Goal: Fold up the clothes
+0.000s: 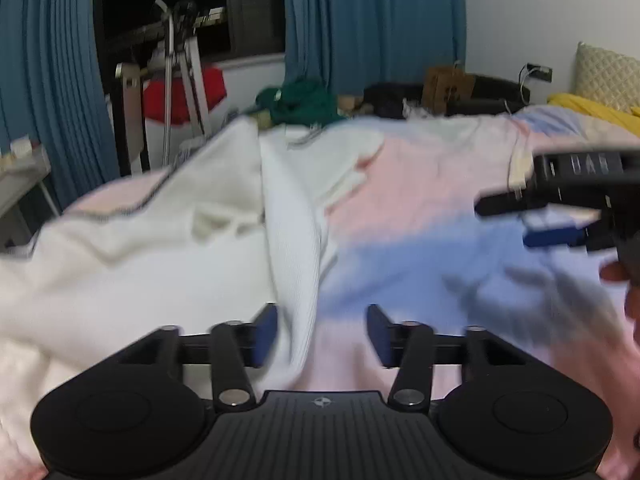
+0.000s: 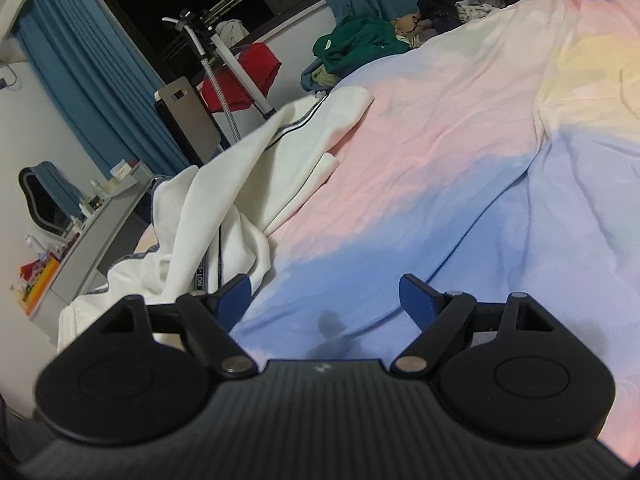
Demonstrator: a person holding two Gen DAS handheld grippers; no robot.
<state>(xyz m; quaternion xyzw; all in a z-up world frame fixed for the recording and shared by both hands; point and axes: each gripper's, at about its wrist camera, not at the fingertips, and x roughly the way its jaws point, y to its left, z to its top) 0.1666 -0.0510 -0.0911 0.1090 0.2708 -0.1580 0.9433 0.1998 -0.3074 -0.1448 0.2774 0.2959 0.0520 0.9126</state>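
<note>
Lying crumpled across the near-left part of the bed, a white garment (image 1: 168,248) with a dark striped trim spreads over the pastel pink-and-blue bedsheet (image 1: 420,248); motion blur softens its folds in the left wrist view, so its exact type and outline cannot be made out. A ribbed white strip of it rises between the blue pads of the left gripper (image 1: 322,334), whose fingers stand spread; the cloth lies against the left pad, but whether it touches the right one is unclear. In the right wrist view the same garment (image 2: 248,184) drapes over the bed's edge, its lower part hidden behind the gripper body. The right gripper (image 2: 326,300) hovers over bare sheet just beside the garment, fingers released and holding nothing; seen from the left camera it enters at the right edge (image 1: 532,220), blurred and cut off, with part of a hand behind it. Farther back, a green clothes heap (image 2: 360,44) sits at the bed's far side, near a red item (image 2: 244,76) hanging on a stand before blue curtains (image 2: 92,76).
</note>
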